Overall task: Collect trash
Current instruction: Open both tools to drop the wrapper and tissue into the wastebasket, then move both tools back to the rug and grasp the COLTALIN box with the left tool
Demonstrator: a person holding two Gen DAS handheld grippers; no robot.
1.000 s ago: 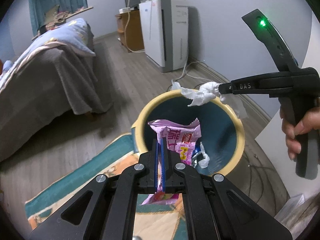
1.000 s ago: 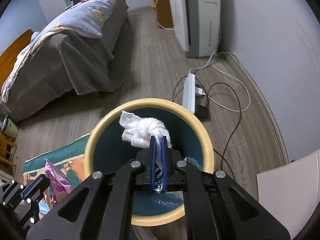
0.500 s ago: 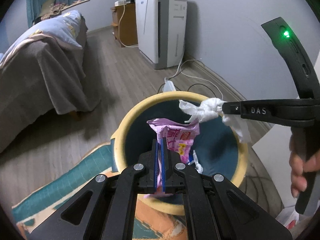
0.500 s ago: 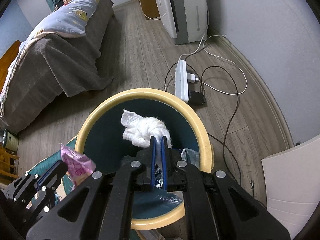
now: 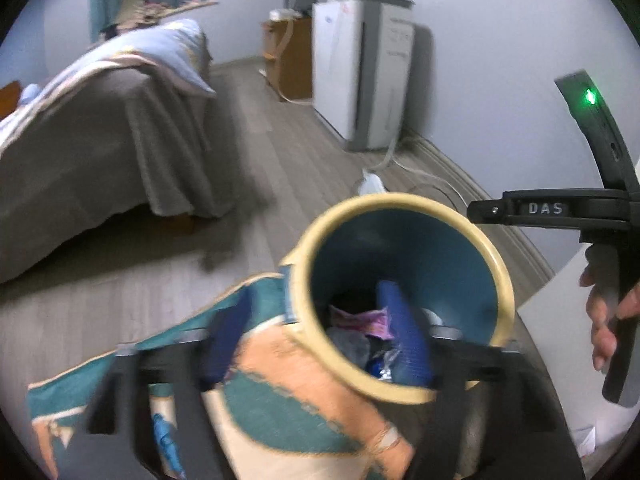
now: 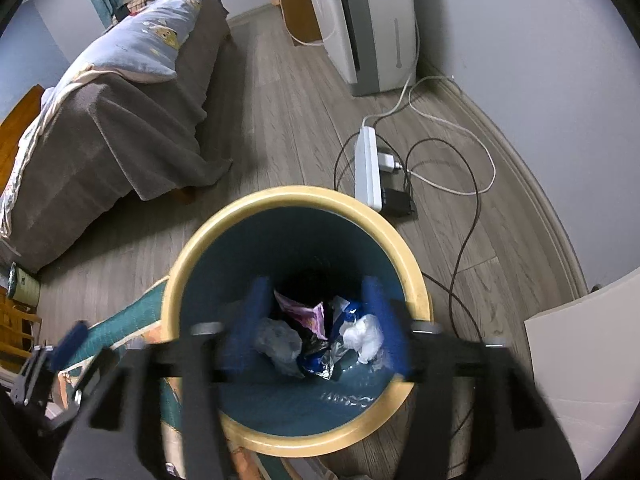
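Note:
A round bin with a yellow rim (image 5: 400, 200) and teal inside stands on the floor below both grippers. My left gripper (image 5: 316, 336) hangs over its near left edge, blurred, its jaws opening with nothing between them. The pink snack wrapper (image 5: 360, 320) lies inside the bin. My right gripper (image 6: 316, 324) points down into the bin (image 6: 296, 194), its jaws also opening and empty. The white tissue wad (image 6: 364, 336) rests at the bottom beside the pink wrapper (image 6: 304, 312) and other crumpled trash. A hand (image 5: 604, 312) holds the right gripper's handle.
A teal and orange rug (image 5: 288, 380) lies under the bin's near side. A bed with a grey cover (image 6: 120, 128) stands to the left. Beyond the bin are a white power strip with cables (image 6: 366, 164) and a white appliance (image 6: 360, 20). A white board (image 6: 580, 352) leans at the right.
Both grippers went from shut to open. The pink wrapper left the left gripper and the tissue left the right gripper; both now lie in the bin. The left gripper shifted left.

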